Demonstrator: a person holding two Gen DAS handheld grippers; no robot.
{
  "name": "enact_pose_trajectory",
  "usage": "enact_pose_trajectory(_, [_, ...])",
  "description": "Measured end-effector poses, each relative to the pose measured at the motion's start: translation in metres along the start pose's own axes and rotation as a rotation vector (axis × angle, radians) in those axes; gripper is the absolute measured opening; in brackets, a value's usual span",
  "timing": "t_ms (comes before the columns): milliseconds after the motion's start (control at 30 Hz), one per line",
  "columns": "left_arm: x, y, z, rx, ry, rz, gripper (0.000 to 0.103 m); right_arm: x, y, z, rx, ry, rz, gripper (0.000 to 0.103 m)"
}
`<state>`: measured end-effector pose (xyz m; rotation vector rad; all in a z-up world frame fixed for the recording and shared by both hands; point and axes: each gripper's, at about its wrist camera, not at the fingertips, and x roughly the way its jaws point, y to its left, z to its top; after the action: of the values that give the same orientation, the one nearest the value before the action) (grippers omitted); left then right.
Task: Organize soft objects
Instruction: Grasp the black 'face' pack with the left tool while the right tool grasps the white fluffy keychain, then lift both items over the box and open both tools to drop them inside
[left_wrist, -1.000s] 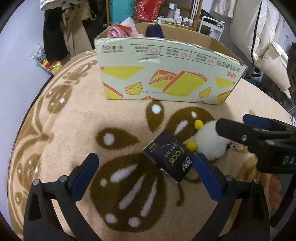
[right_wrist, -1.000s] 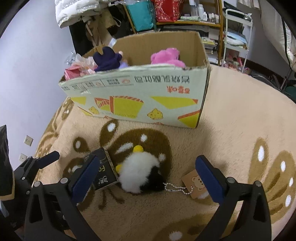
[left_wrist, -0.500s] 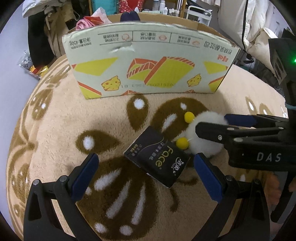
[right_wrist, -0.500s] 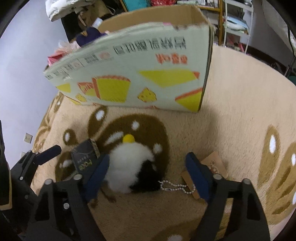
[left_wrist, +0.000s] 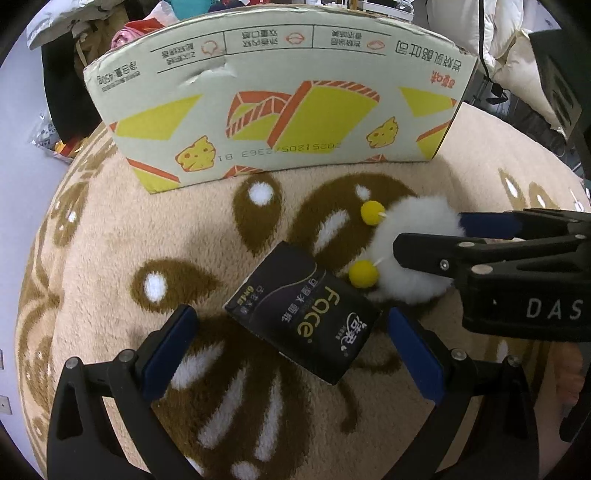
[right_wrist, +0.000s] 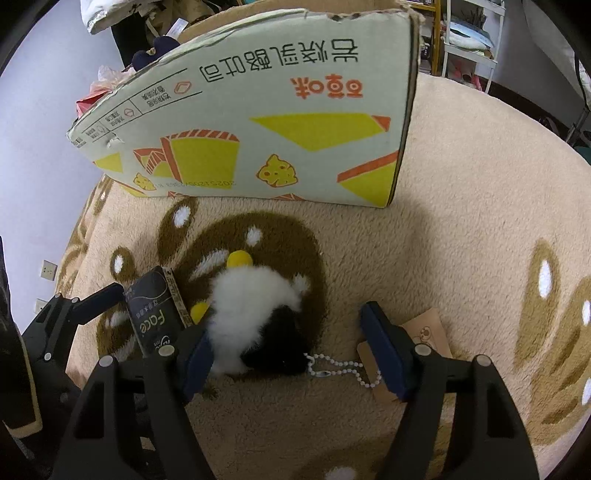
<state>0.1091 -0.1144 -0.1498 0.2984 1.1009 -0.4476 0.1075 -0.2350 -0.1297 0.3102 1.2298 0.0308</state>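
Now both tongs gape empty: right tongs (right_wrist: 286, 352) straddle the plush (right_wrist: 255, 314), left tongs (left_wrist: 291, 350) the pack (left_wrist: 303, 321); next, squeeze.

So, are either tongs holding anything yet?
Nothing held. Right tongs straddle the white-and-black fluffy plush toy, open; left tongs open around the black tissue pack.

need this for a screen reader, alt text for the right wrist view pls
An open right gripper straddles a white and black plush toy lying on a beige patterned rug. A black tissue pack lies at its left, a printed cardboard box behind.
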Motion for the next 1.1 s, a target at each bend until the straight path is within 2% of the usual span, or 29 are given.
enact_pose_trajectory(300, [0.009, 0.000, 0.005, 0.006, -0.020, 0.046, 0.101, -0.007, 0.011, 0.004, -0.058, -0.066, -0.016, 0.053])
enact_pose_trajectory(367, [0.010, 0.000, 0.005, 0.009, -0.026, 0.048, 0.101, -0.009, 0.015, 0.004, -0.082, -0.078, -0.010, 0.042])
enact_pose_trajectory(433, [0.010, 0.003, 0.006, 0.007, -0.034, 0.046, 0.101, -0.008, 0.020, 0.005, -0.100, -0.071, 0.004, 0.035])
enact_pose_trajectory(533, [0.007, 0.000, 0.001, 0.011, -0.042, 0.050, 0.097, -0.004, 0.023, 0.004, -0.115, -0.059, 0.009, 0.033])
enact_pose_trajectory(700, [0.004, 0.007, -0.002, -0.012, -0.052, 0.043, 0.087, 0.003, 0.015, 0.008, -0.068, -0.032, 0.051, 0.033])
enact_pose_trajectory(833, [0.002, 0.012, -0.003, -0.029, -0.059, 0.053, 0.077, 0.001, 0.019, 0.005, -0.108, -0.039, 0.019, 0.031])
enact_pose_trajectory(1000, [-0.002, 0.012, -0.004, -0.034, -0.060, 0.049, 0.076, -0.002, 0.021, 0.006, -0.127, -0.065, 0.011, 0.028])
enact_pose_trajectory(1033, [-0.003, 0.012, -0.005, -0.033, -0.060, 0.051, 0.076, -0.004, 0.019, 0.006, -0.119, -0.072, 0.017, 0.025])
enact_pose_trajectory(1067, [-0.004, 0.011, -0.006, -0.033, -0.062, 0.056, 0.076, -0.007, 0.017, 0.007, -0.108, -0.088, 0.027, 0.018])
enact_pose_trajectory(1100, [-0.006, 0.010, -0.007, -0.036, -0.065, 0.061, 0.076, -0.009, 0.017, 0.008, -0.104, -0.100, 0.031, 0.006])
